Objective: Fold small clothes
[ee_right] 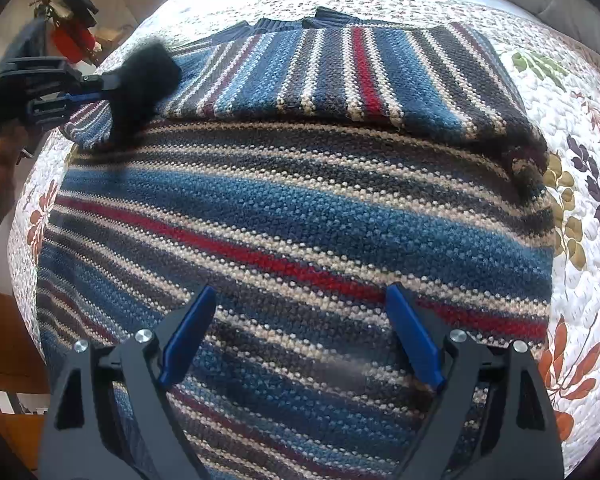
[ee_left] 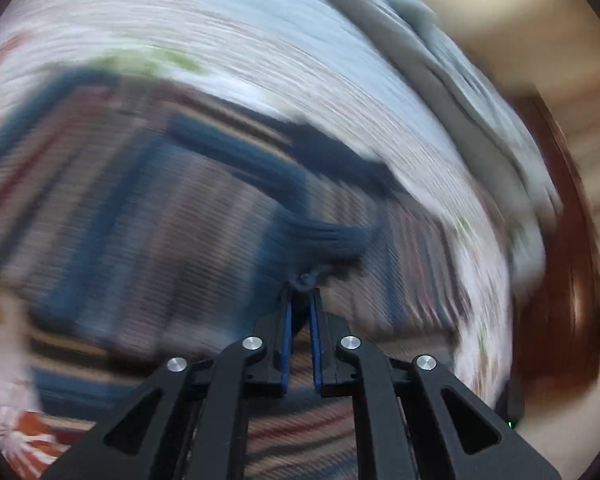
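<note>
Two sets of jaws, two different jobs right now. Left gripper (ee_left: 300, 296) has its jaws pinched tight on the dark ribbed cuff (ee_left: 324, 236) of the striped sweater (ee_right: 300, 208), sleeve end lifted off the knit. Right gripper (ee_right: 300, 336) hangs over the body of the sweater, jaws wide apart, nothing in them. Sweater lies flat on the flowery quilt (ee_right: 580, 184) on the bed, one sleeve already across the chest. Worry imo: that's a tiny bite on stretchy ribbing, so a quick swing could pop it loose or drag the whole body crooked, since nothing's pinning it down.
</note>
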Motion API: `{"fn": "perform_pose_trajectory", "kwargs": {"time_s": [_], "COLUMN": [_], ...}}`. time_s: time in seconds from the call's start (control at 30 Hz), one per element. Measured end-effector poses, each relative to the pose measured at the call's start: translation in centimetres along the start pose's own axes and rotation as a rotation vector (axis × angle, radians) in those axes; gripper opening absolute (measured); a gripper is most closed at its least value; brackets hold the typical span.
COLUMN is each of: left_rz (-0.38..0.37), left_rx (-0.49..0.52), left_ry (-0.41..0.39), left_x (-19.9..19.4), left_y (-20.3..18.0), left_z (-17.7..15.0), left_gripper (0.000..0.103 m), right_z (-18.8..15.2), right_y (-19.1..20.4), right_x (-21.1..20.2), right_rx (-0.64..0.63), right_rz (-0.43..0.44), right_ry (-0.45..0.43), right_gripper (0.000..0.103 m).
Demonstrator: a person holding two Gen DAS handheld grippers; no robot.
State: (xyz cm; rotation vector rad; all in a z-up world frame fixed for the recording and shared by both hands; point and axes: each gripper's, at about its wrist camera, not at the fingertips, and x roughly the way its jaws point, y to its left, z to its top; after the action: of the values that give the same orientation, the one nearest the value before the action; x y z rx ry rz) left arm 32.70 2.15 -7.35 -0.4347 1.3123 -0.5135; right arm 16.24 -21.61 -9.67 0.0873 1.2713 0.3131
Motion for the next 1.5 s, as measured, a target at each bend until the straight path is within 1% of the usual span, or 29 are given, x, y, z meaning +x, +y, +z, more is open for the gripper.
{"fn": "perform_pose_trajectory", "kwargs": {"time_s": [0.03, 0.07, 0.1, 0.17, 0.2, 0.23, 0.27, 0.3, 0.33, 0.4, 0.5, 0.6, 0.67, 0.73, 0.77, 0.8, 0.83, 0.9, 0.93, 0.97, 1.0, 1.1, 1.17, 1.2, 1.3, 1.33, 1.43, 1.47, 1.5], "left_rz": [0.012, 0.024, 0.009, 0.002, 0.026, 0.065, 0.134, 0.212, 0.343, 0.51, 0.572, 0.594, 0.6, 0.596, 0.588, 0.58, 0.575, 0.573, 0.57, 0.567, 0.566, 0.568, 0.569, 0.571, 0.579, 0.58, 0.583, 0.588, 0.593], "left_rx": [0.043, 0.073, 0.1, 0.085, 0.061, 0.05, 0.041, 0.035, 0.027, 0.006, -0.047, -0.064, -0.069, -0.086, -0.094, -0.103, -0.117, -0.138, -0.15, -0.164, -0.174, -0.192, -0.195, -0.195, -0.195, -0.194, -0.176, -0.17, -0.165], "left_ry": [0.027, 0.031, 0.037, 0.027, -0.011, -0.043, -0.074, -0.088, -0.099, -0.106, -0.089, -0.098, -0.104, -0.106, -0.107, -0.106, -0.107, -0.108, -0.109, -0.11, -0.111, -0.114, -0.124, -0.132, -0.159, -0.167, -0.178, -0.18, -0.178], "left_x": [0.6, 0.9, 0.8, -0.2, -1.4, -2.4, -3.4, -4.0, -4.6, -5.6, -6.6, -7.9, -8.3, -8.4, -8.5, -8.5, -8.6, -8.9, -9.0, -9.1, -9.3, -9.6, -9.9, -10.0, -10.3, -10.3, -10.1, -10.0, -9.8], "left_y": [-1.4, -2.3, -2.9, -2.6, -1.8, -1.0, -0.1, 0.6, 1.6, 3.6, 6.0, 8.0, 8.5, 9.3, 9.7, 10.0, 10.5, 11.4, 11.8, 12.4, 12.7, 13.4, 13.5, 13.5, 13.2, 12.9, 12.1, 11.9, 11.7], "left_z": [-0.6, -1.0, -1.4, -1.6, -1.7, -1.6, -1.5, -1.4, -1.2, -0.9, -0.6, -0.8, -0.8, -0.8, -0.9, -1.0, -1.3, -1.7, -1.9, -2.1, -2.2, -2.5, -2.6, -2.6, -2.5, -2.4, -2.2, -2.2, -2.2], "left_gripper": [0.016, 0.017, 0.018, 0.033, 0.048, 0.06, 0.063, 0.065, 0.065, 0.065, 0.065, 0.065, 0.065, 0.066, 0.066, 0.068, 0.069, 0.069, 0.069, 0.069, 0.07, 0.07, 0.07, 0.07, 0.073, 0.074, 0.075, 0.075, 0.075], "right_z": [0.0, 0.0, 0.0, 0.2, 0.6, 0.8, 1.3, 2.0, 2.6, 4.2, 7.3, 10.6, 12.1, 13.6, 14.2, 14.7, 14.9, 15.2, 15.2, 15.2, 15.2, 15.4, 15.7, 15.8, 16.6, 16.7, 17.5, 17.6, 17.5], "right_y": [-0.1, -0.2, -0.2, -0.3, -0.1, 0.0, 0.4, 1.1, 1.6, 3.3, 6.0, 8.7, 9.9, 11.0, 11.4, 11.6, 11.7, 12.0, 12.2, 12.3, 12.6, 13.6, 13.6, 13.6, 13.5, 12.7, 10.5, 9.9, 9.4], "right_x": [-0.1, -0.2, -0.4, -1.0, -1.5, -1.9, -2.2, -2.5, -2.5, -2.3, -1.2, 0.3, 1.3, 2.9, 3.7, 4.6, 5.2, 6.4, 7.0, 7.4, 7.6, 7.4, 6.0, 5.0, 1.1, 0.3, -1.6, -1.6, -1.2], "right_rx": [0.005, 0.01, 0.016, 0.026, 0.018, 0.009, -0.002, -0.018, -0.031, -0.064, -0.092, -0.086, -0.076, -0.074, -0.07, -0.063, -0.055, -0.025, -0.005, 0.0, -0.006, -0.032, -0.063, -0.087, -0.185, -0.197, -0.179, -0.174, -0.161], "right_rz": [0.003, 0.006, 0.009, 0.008, -0.001, -0.007, -0.013, -0.021, -0.026, -0.022, 0.007, 0.041, 0.069, 0.065, 0.05, 0.041, 0.049, 0.113, 0.153, 0.173, 0.183, 0.213, 0.214, 0.193, 0.073, 0.054, 0.031, 0.037, 0.047], "right_ry": [0.0, 0.001, 0.001, -0.006, -0.013, -0.017, -0.02, -0.017, -0.01, 0.006, 0.054, 0.099, 0.128, 0.163, 0.176, 0.19, 0.2, 0.237, 0.26, 0.27, 0.269, 0.253, 0.214, 0.184, 0.075, 0.056, 0.027, 0.044, 0.064], "right_gripper": [0.086, 0.086, 0.086, 0.086, 0.086, 0.086, 0.086, 0.086, 0.086, 0.086, 0.086, 0.086, 0.086, 0.085, 0.082, 0.074, 0.069, 0.053, 0.048, 0.04, 0.02, 0.001, 0.0, 0.0, 0.0, 0.0, 0.0, 0.0, 0.006]}}
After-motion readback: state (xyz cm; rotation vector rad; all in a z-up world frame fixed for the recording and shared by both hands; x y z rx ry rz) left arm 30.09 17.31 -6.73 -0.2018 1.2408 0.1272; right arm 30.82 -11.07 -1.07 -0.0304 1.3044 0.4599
